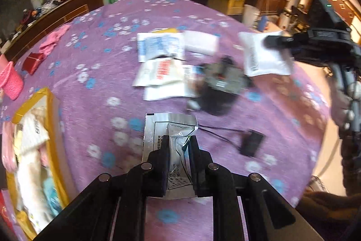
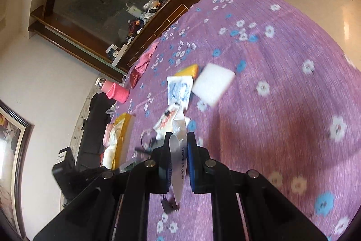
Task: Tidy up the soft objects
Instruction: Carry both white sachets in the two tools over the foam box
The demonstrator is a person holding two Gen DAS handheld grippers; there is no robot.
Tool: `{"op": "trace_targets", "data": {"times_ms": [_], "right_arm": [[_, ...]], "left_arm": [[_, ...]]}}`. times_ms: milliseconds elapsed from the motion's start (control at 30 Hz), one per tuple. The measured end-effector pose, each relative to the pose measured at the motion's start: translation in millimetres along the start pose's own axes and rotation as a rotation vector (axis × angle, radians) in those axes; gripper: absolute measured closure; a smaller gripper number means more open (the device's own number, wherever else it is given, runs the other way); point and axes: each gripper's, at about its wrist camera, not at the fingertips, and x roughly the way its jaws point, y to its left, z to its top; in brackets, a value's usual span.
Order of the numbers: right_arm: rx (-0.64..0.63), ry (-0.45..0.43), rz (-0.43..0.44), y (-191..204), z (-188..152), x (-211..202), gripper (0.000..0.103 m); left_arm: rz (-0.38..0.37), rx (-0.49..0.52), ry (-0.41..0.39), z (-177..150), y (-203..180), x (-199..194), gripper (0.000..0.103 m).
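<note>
We are working over the purple flowered tablecloth (image 1: 108, 42), carrying packets toward the yellow box (image 1: 48, 105), which is sitting down to the left of the left claw (image 1: 179, 139) and is already holding several white and pink soft things; by our judgement we are mid-transfer, with both claws loaded. The left claw is pinching a silver foil sachet (image 1: 171, 128) between its fingers, raised just ahead of the camera. The right claw (image 2: 178, 139) is clamping a white packet (image 2: 178, 164) edge-on; in the left view that same white packet (image 1: 266, 55) is hanging well out to the right and ahead. The next move is, we are judging, calling for a swing leftward and a release over the box, without snagging the thin cord trailing to the black tag (image 1: 251, 142) just right of the left claw. Counting what is left ahead of the left claw: we are seeing one blue-printed white packet (image 1: 160, 46), one red-printed white packet (image 1: 158, 71), one plain white pad (image 1: 202, 42), one yellow-edged item mostly hidden behind them, and one blurred dark bundle (image 1: 221, 83). Far left, one pink cloth (image 1: 54, 40), one red pouch (image 1: 33, 61) and one pink knitted sleeve (image 1: 10, 80).
</note>
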Motion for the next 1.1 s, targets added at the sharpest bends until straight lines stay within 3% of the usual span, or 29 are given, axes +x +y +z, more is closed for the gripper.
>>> {"op": "trace_targets", "data": {"times_ms": [233,500,767,1100], "right_arm": [[0.007,0.012,0.005,2,-38,-13,0.092],[-0.036,0.051,0.051,31,-84,-21,0.092],[-0.119,0.123,0.094,77,-106,4,0.092],[-0.225,0.230,0.118,138,-113,57,0.092]], "left_arm": [[-0.070,0.004,-0.025,-21,-31,-14,0.088],[-0.099,-0.036,-0.065,-52,-38,-37,0.088],[-0.030,-0.084,-0.126,-75,-20,-64,0.088],[0.077,-0.237,-0.204,-103,40,-96,0.088]]}}
